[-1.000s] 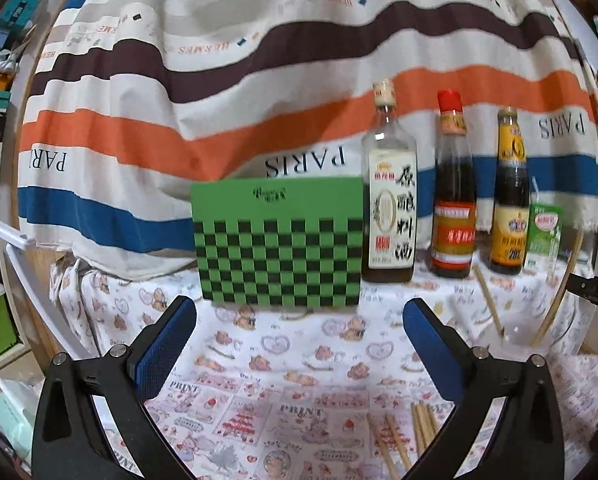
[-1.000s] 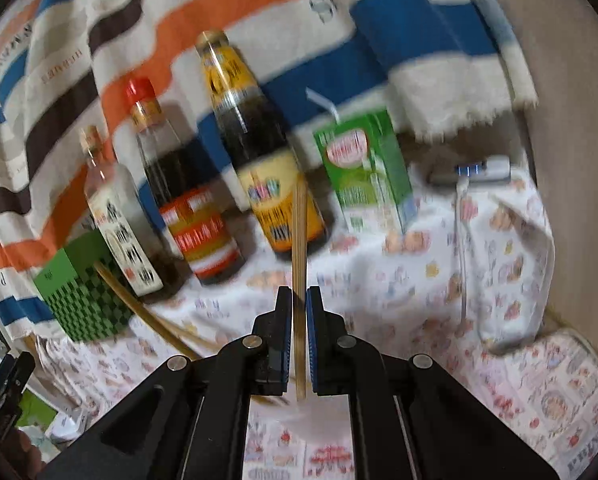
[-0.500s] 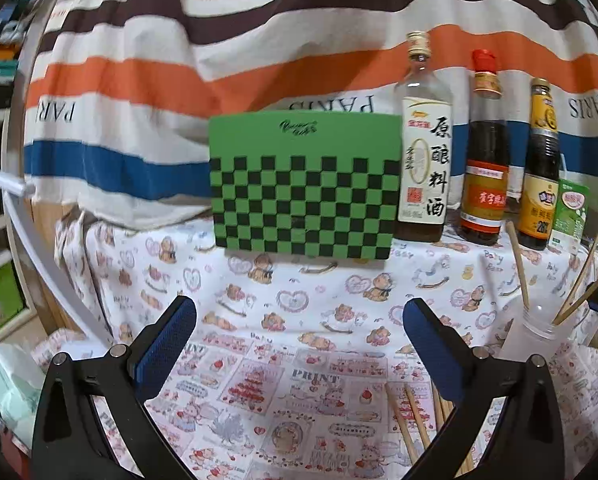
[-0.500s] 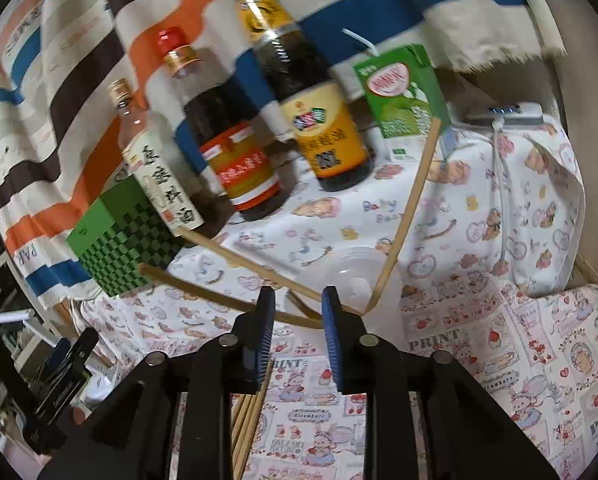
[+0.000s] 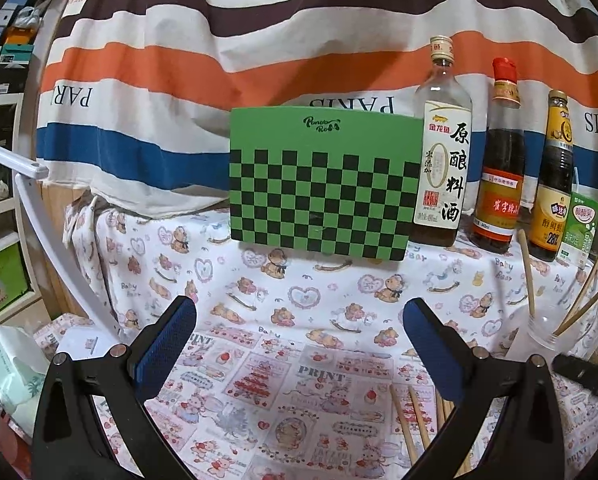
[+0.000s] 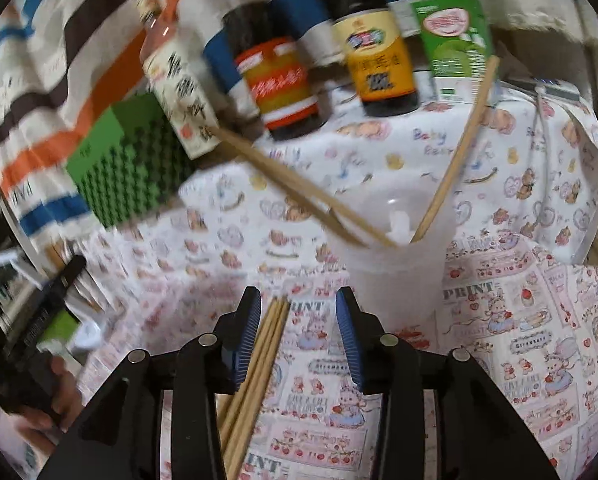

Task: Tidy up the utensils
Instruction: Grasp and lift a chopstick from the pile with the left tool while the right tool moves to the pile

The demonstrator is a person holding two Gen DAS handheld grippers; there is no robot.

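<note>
A clear plastic cup [image 6: 395, 272] stands on the printed tablecloth and holds three wooden chopsticks [image 6: 455, 152] leaning outward. It also shows at the right edge of the left wrist view [image 5: 539, 332]. Several loose chopsticks [image 6: 259, 364] lie on the cloth, passing under my right gripper [image 6: 299, 332], which is open and empty just in front of the cup. The same loose chopsticks [image 5: 411, 420] lie at the lower right of the left wrist view. My left gripper [image 5: 299, 344] is open and empty above the cloth.
A green checkered box [image 5: 323, 184] stands at the back. To its right stand three sauce bottles [image 5: 499, 160] and a green milk carton [image 5: 581, 228]. A striped cloth hangs behind. A tissue pack [image 5: 15, 368] lies at the left.
My right gripper let go of a chopstick into the cup, opened wide and pulled back and down over the loose chopsticks. My left gripper tilted down and drew back slightly.
</note>
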